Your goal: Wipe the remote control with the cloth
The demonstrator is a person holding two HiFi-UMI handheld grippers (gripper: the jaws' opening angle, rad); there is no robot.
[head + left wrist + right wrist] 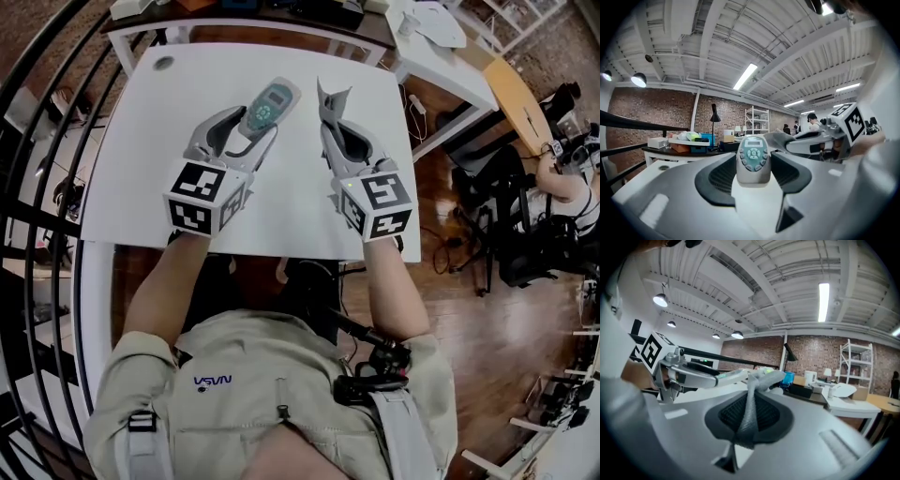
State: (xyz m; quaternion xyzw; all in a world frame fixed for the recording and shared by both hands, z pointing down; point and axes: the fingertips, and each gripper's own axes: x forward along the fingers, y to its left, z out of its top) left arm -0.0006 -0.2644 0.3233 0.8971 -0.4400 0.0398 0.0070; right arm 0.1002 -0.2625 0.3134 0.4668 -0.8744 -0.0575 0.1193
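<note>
Over the white table (pixel 141 150) my left gripper (pixel 246 129) is shut on the remote control (pixel 269 103), a grey-white handset with a teal button panel and a small screen. In the left gripper view the remote (pixel 753 159) stands upright between the jaws, buttons facing the camera. Just to its right, my right gripper (pixel 330 127) is shut on a grey cloth (pixel 332 97), a thin pinched strip whose free end sticks out past the fingertips. In the right gripper view the cloth (pixel 751 411) runs up between the jaws, close beside the remote's tip (pixel 725 376).
A small dark round mark (pixel 164 63) sits at the table's far left corner. Black railing bars (pixel 37 187) curve along the left. A second white table (pixel 441 42) and an orange board (pixel 516 94) stand at the upper right, a seated person (pixel 562 183) beyond them.
</note>
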